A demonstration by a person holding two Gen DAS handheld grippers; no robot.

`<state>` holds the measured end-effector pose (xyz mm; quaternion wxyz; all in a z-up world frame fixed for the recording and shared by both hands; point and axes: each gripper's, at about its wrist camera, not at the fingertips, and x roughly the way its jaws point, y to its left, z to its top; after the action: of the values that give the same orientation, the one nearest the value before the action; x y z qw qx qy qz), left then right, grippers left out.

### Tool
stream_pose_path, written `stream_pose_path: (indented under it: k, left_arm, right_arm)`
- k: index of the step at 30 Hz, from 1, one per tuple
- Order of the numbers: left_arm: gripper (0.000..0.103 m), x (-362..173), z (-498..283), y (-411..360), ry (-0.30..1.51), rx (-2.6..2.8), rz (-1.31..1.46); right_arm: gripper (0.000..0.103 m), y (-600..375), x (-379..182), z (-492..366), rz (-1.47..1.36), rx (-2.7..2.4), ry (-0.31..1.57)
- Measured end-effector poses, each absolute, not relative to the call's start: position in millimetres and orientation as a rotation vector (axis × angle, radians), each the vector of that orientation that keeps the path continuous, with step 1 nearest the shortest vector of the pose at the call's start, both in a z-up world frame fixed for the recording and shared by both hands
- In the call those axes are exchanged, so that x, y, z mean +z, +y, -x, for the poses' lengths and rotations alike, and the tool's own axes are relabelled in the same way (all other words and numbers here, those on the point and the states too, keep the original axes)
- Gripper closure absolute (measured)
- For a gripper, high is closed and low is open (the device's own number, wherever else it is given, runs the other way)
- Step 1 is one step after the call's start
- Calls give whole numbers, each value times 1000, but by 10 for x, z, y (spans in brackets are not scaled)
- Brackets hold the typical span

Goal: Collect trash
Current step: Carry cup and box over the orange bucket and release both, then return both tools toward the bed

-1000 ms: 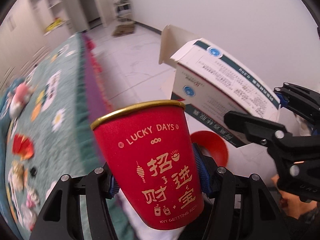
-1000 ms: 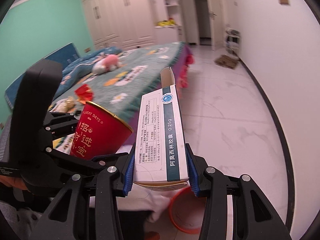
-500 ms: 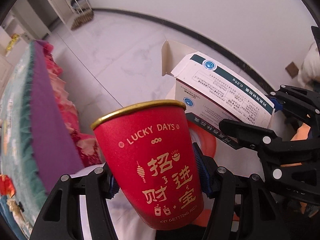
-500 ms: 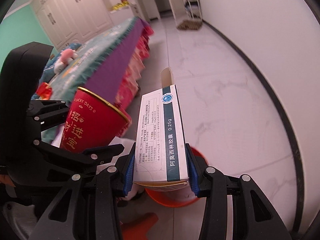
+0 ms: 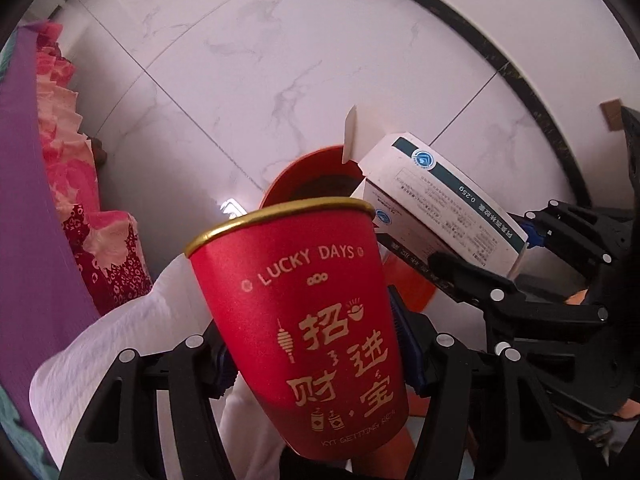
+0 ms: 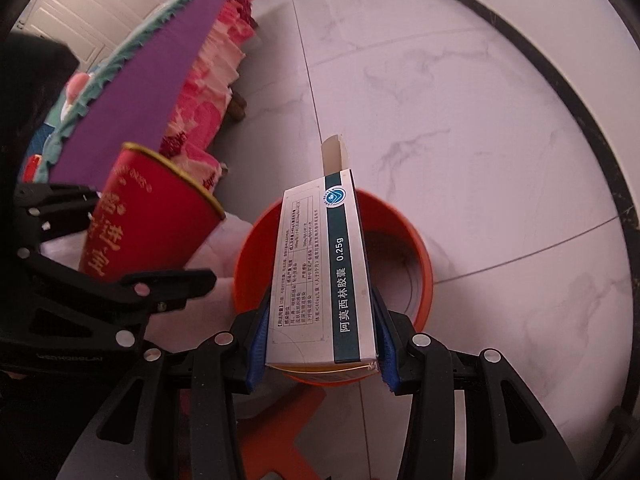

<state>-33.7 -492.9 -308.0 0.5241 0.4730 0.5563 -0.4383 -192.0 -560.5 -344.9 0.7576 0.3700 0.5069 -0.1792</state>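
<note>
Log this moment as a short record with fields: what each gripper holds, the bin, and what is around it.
left gripper: shut on the red paper cup, rim up, gold lettering facing the camera
right gripper: shut on the medicine box, end flap open
bin: orange bin on the floor, directly under the medicine box in the right wrist view
bin contents: nothing clearly visible inside
floor: white marble tile floor
beside the bin: bed with a purple edge and pink frill
task state: neither item in the bin yet
</note>
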Motion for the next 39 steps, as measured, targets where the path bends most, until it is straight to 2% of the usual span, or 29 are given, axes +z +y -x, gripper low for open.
stream_pose_path:
  k: [10,15,17,19,23,31,39]
  left_arm:
    - [39,-3388,371,-4929,1429,-1007,-1158]
    - [38,-3455,375,-4968,1433,-1000,-1171]
    - [35,-3463,373,-4973,1434,-990,-1173]
    - [26,-3455,367,-4981,1429,-984,-1169]
    - [25,-3423,408,-4992,1405,-1005,-1176]
    - [25,-3110,399,-4949,1341,-1038,-1128]
    - [25,-2170,275,-4640,1141,-1059,-963]
  right_arm:
    - [57,-5682,-3940,1916,-917,-350,1142]
    - [52,-5694,-4077,1890,-943,-354,1147]
    - [47,-5699,-4095,1891,-946,-376,1150]
    - [46,-5707,-4102,1907,-955,-380,1144]
    - [46,-5709,-4038,1965,-951,-389,1135]
    - [46,-5709,-3587,2063,-870,-441,1087]
    - [46,-5586,-2581,1915,-713,-448,938]
